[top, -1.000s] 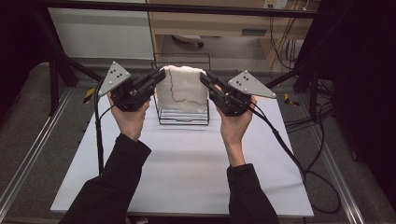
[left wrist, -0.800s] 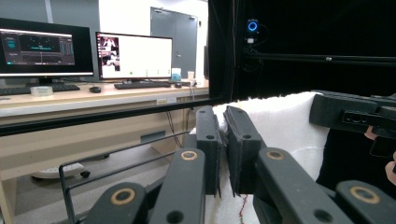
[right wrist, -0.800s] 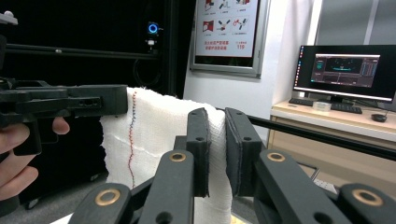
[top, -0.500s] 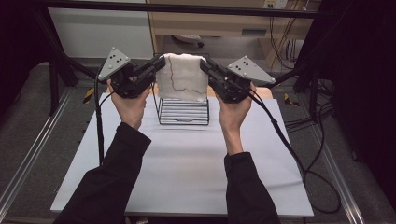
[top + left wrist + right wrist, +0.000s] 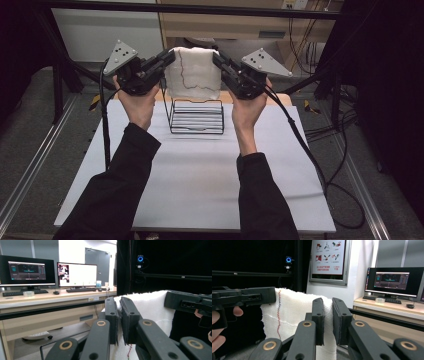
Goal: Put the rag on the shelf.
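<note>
A white towel (image 5: 192,74) with a red and dark stitched line hangs stretched between both grippers, above a black wire rack (image 5: 196,116) on the white table (image 5: 200,175). My left gripper (image 5: 171,54) is shut on the towel's upper left corner, and my right gripper (image 5: 216,54) is shut on the upper right corner. In the left gripper view the jaws pinch the towel (image 5: 150,307) edge, with my left gripper (image 5: 119,305) in front of the other gripper's body at the right. In the right gripper view my right gripper (image 5: 327,306) pinches the towel (image 5: 292,312).
The wire rack stands near the table's far edge, just below the towel's hem. Black frame bars (image 5: 200,9) run overhead and at both sides. A wooden desk with monitors (image 5: 75,275) lies beyond the table. Cables (image 5: 310,150) trail to the right.
Both grippers have risen and moved away from the person, lifting the towel up off the wire rack until its lower edge hangs just above the rack's top.
</note>
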Demonstrator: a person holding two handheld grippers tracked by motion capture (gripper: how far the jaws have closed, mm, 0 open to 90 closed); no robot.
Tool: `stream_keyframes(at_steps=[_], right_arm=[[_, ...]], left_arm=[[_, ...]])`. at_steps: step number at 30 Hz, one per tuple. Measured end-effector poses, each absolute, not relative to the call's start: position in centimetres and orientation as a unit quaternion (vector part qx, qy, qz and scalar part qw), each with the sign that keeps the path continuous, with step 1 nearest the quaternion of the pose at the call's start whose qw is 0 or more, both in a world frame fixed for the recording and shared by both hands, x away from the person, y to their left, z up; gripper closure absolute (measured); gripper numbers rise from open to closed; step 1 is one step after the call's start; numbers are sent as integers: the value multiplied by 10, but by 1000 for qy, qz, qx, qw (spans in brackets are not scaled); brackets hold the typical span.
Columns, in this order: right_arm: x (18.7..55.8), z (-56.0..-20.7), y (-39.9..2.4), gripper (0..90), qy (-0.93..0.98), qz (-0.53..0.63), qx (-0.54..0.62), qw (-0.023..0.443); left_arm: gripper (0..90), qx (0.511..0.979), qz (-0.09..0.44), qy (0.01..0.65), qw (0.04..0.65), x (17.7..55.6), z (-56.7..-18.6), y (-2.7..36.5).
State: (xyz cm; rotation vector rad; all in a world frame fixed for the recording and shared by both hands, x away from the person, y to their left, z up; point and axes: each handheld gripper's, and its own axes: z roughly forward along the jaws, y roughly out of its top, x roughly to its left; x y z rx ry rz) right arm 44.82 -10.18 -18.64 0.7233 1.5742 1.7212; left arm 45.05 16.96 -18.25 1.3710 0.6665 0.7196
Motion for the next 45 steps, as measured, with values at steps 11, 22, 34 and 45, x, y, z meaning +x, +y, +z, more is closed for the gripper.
stream_keyframes(at_steps=[11,22,34,45], right_arm=[[459,-176,-96,811,601,666,277,345],[473,-167,-90,811,597,667,279,347],[491,-165,-92,811,595,662,293,348],[509,-166,-92,811,600,656,301,345]], left_arm=[[842,603,318,299,668,459,-171,173],[842,602,329,305,661,471,-160,175],[842,604,327,314,655,490,-160,169],[842,606,328,322,650,508,-163,166]])
